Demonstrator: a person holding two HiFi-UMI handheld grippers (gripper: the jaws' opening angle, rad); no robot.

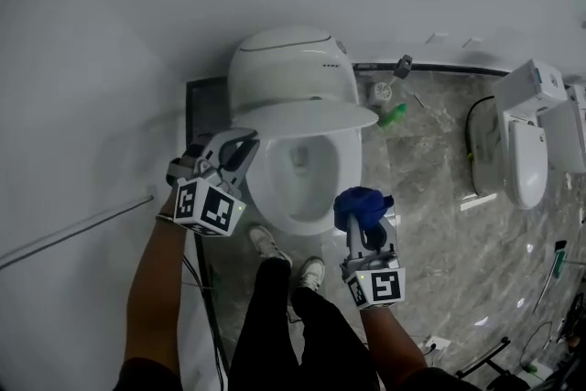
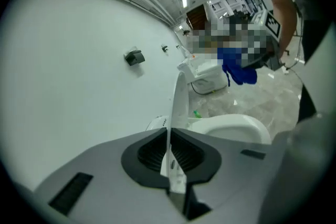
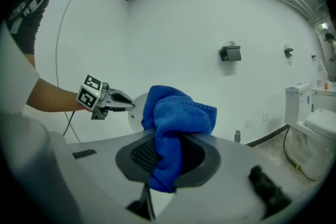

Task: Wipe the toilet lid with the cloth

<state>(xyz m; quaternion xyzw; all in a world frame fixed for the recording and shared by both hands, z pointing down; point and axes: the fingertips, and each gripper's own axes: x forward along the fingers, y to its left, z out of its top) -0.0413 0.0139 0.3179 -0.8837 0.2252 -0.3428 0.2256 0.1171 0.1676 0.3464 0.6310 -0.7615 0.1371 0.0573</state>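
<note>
Nearest, under the head camera, the person's dark trouser legs and two pale shoes (image 1: 266, 244) stood on the marbled floor (image 1: 439, 197), facing the toilet bowl (image 1: 302, 174). Right gripper (image 1: 366, 226) was held level with the bowl's front right edge, clear of it; its own view showed the jaws (image 3: 165, 157) clamped on a bunched blue cloth (image 3: 176, 113), with most of the cloth standing up above the pads and a smaller tail hanging below. From the head view the cloth (image 1: 360, 204) sat as a blue wad at the gripper tip, not touching the toilet. Left gripper (image 1: 240, 145) was at the left side of the bowl, its marker cube facing up. Its own view showed the jaws (image 2: 169, 153) closed on the thin white edge of the toilet lid (image 2: 179, 102), which ran edge-on between the pads and away from the camera. Overhead, the lid (image 1: 307, 116) was lifted off the seat and stood partly raised over the back of the bowl, held at its left rim. Beyond the toilet a green bottle (image 1: 392, 115) lay on the floor near the wall. Further right a second toilet (image 1: 526, 146) stood against the same white wall, which carried a small black fixture (image 3: 230, 53).
</note>
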